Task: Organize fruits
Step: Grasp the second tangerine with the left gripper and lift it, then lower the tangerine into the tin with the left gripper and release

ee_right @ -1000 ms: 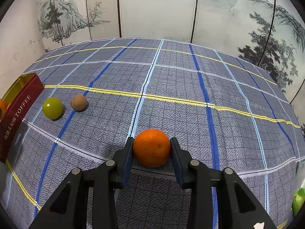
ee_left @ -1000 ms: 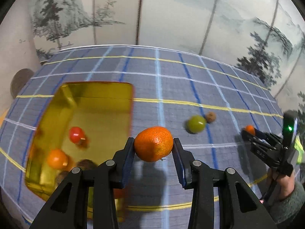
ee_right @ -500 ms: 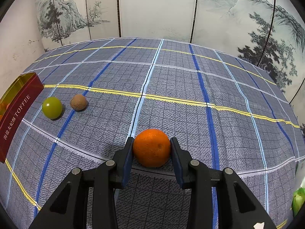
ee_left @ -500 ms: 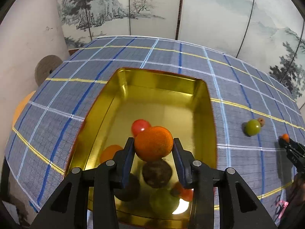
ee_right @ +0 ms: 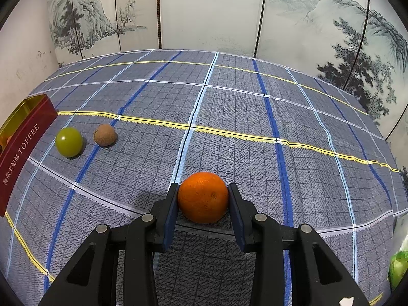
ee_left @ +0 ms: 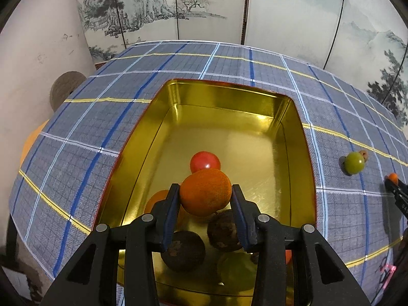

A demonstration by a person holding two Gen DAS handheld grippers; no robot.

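Left wrist view looks down on a counter [ee_left: 84,137] covered by a grey-blue checked cloth with white, blue and yellow lines. Behind it stands a folding screen [ee_left: 204,7] painted with misty mountains and pines, and a plain pale wall [ee_left: 38,46] closes the left side. A gold-lined tin [ee_left: 293,127] sits on the cloth, holding a red fruit [ee_left: 205,162] and two dark brown ones. The left gripper [ee_left: 206,196] is clenched on a mandarin [ee_left: 206,192] above the tin. Right wrist view shows the tin's red side lettered TOFFEE, with a green fruit [ee_right: 68,141] and a small brown fruit [ee_right: 105,134] on the cloth near it. The right gripper [ee_right: 202,200] grasps an orange [ee_right: 202,197] low over the cloth.
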